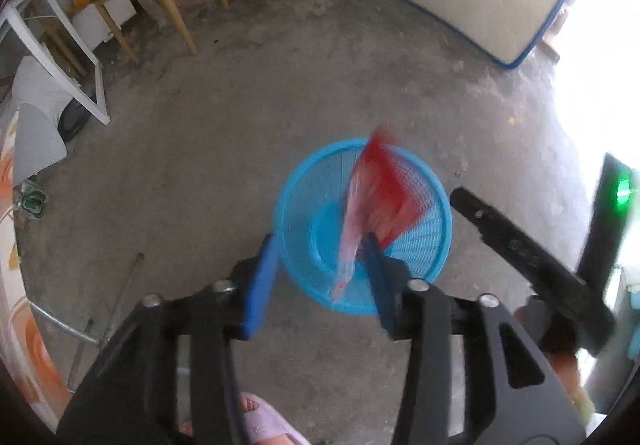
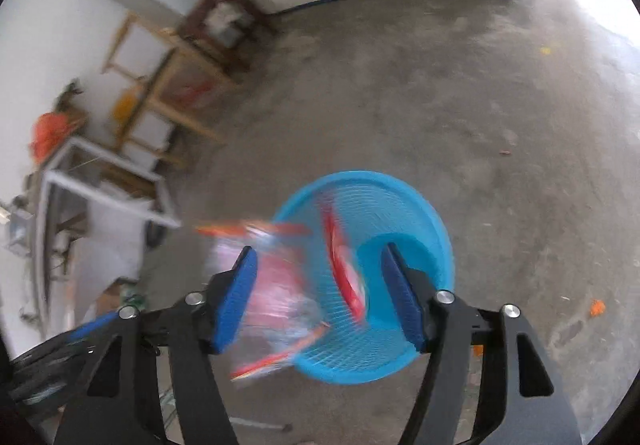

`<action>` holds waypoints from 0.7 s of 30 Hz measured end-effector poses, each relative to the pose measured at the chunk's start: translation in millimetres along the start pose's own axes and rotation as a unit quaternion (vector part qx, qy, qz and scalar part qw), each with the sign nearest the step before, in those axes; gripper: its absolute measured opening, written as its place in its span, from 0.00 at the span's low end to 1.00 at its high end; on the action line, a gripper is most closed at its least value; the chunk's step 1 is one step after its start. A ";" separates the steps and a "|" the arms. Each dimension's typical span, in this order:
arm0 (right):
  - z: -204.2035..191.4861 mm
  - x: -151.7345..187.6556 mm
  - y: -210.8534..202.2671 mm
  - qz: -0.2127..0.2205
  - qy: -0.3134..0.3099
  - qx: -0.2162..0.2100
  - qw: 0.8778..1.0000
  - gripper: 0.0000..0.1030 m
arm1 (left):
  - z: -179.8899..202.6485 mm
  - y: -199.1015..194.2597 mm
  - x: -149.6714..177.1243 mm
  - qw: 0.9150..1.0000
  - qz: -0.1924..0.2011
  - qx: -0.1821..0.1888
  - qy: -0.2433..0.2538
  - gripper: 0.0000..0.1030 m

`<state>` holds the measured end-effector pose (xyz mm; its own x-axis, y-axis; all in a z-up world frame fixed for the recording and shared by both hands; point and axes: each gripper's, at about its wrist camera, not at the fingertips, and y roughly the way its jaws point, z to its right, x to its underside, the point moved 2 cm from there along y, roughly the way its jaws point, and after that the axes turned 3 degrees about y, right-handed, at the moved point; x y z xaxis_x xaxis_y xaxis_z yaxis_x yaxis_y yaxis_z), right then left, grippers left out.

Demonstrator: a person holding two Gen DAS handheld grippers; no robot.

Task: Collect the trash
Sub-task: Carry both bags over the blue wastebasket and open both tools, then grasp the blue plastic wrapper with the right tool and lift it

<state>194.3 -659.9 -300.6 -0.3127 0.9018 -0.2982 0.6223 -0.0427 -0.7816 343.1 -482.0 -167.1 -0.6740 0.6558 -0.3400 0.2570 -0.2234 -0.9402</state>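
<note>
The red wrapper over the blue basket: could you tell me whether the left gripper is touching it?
Cannot tell. In the left wrist view the red wrapper blurs against one finger of the open left gripper.

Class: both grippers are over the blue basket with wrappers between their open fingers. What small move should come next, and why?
Probably hold both grippers over the blue basket until the wrappers drop in. The left gripper and right gripper both stand open; the red wrapper and pink wrapper look blurred and loose.

Motion blurs the red wrapper point(image 1: 376, 201) and the pink packet point(image 2: 280, 281); their print is unreadable.
</note>
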 end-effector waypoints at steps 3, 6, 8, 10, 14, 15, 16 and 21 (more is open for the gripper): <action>14.1 4.5 -6.0 0.001 0.018 -0.006 1.000 0.61 | -5.2 -20.9 3.8 1.000 0.012 0.019 0.000 0.47; 24.3 10.7 -24.4 0.008 0.017 -0.008 1.000 0.61 | -12.0 -54.8 8.9 0.999 0.034 0.031 -0.003 0.51; 27.7 17.5 -42.9 0.014 0.011 -0.011 1.000 0.61 | -13.1 -82.4 16.5 0.998 0.051 0.040 0.002 0.53; 29.7 25.6 -65.0 0.020 -0.002 -0.019 1.000 0.61 | -20.3 -121.7 29.0 0.996 0.074 0.054 0.014 0.59; 22.5 51.7 -120.3 0.034 -0.042 -0.030 0.998 0.69 | -48.2 -207.4 73.3 0.988 0.139 0.062 0.030 0.72; 20.7 61.4 -139.1 0.041 -0.056 -0.036 0.997 0.71 | -61.9 -232.9 90.7 0.985 0.160 0.053 0.031 0.74; 19.5 69.1 -151.7 0.046 -0.064 -0.041 0.996 0.75 | -77.5 -255.4 110.0 0.983 0.179 0.041 0.025 0.75; -1.3 119.1 -205.7 0.053 -0.109 -0.077 0.990 0.87 | -160.5 -316.5 200.0 0.975 0.211 0.004 -0.068 0.81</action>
<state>30.0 -543.1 -174.7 -0.3760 0.7808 -0.4989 0.7571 -0.0515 -0.6512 238.1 -164.4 65.3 -0.5951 0.4034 -0.6950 0.5259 -0.4584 -0.7164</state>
